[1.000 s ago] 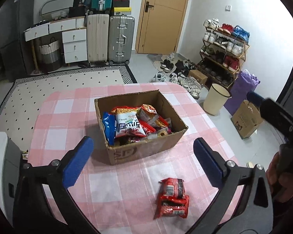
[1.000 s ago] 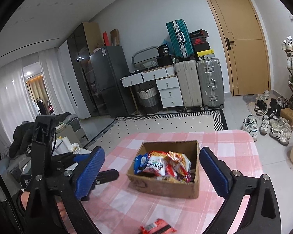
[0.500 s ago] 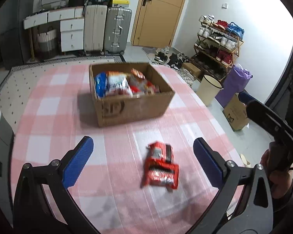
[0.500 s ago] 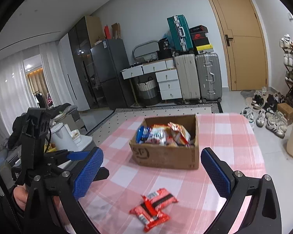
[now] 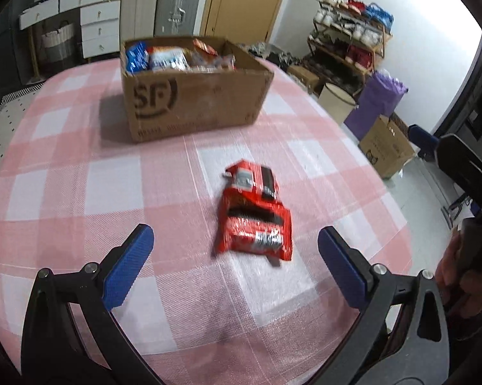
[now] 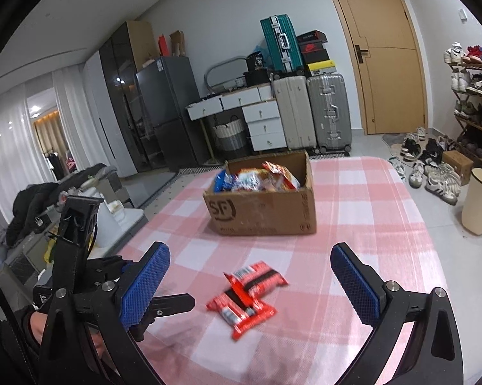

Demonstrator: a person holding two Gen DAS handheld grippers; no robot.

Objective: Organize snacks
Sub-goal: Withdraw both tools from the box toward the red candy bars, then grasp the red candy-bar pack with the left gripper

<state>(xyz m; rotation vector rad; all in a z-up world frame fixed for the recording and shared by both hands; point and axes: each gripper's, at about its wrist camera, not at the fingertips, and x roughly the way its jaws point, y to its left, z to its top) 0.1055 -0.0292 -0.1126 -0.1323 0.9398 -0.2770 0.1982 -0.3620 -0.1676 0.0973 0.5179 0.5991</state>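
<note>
Pink-and-white checked cloth covers the bench (image 5: pixel 64 192), and behind it the room holds drawers, suitcases, a door and a shoe rack.

Going left to right in the left wrist view: the left gripper (image 5: pixel 234 260) has its blue pads spread wide, with nothing between them. Just ahead of it, slightly right of its centre line, lie the red snack packets (image 5: pixel 253 218), two of them overlapping flat on the cloth. Their long axis runs roughly away from the gripper, tilted a little to the left at the far end, so the spread pads stand either side of the narrow width. Farther ahead and to the left sits the cardboard box (image 5: pixel 193 102), already filled with other snack bags and well apart from the red packets. At the far right edge a hand (image 5: pixel 462 276) holds the other tool.

In the right wrist view the right gripper (image 6: pixel 250 284) is also spread open and empty. The left tool shows at its left; the red snack packets (image 6: pixel 245 298) lie just ahead between its pads, with the cardboard box (image 6: pixel 263 211) straight beyond.

Both grippers sit close to the packets. I judge the left one the better placed, since the packets' narrow side faces its opening. The likely next move is a short advance and a close across that width, then a carry forward and left to the box.
</note>
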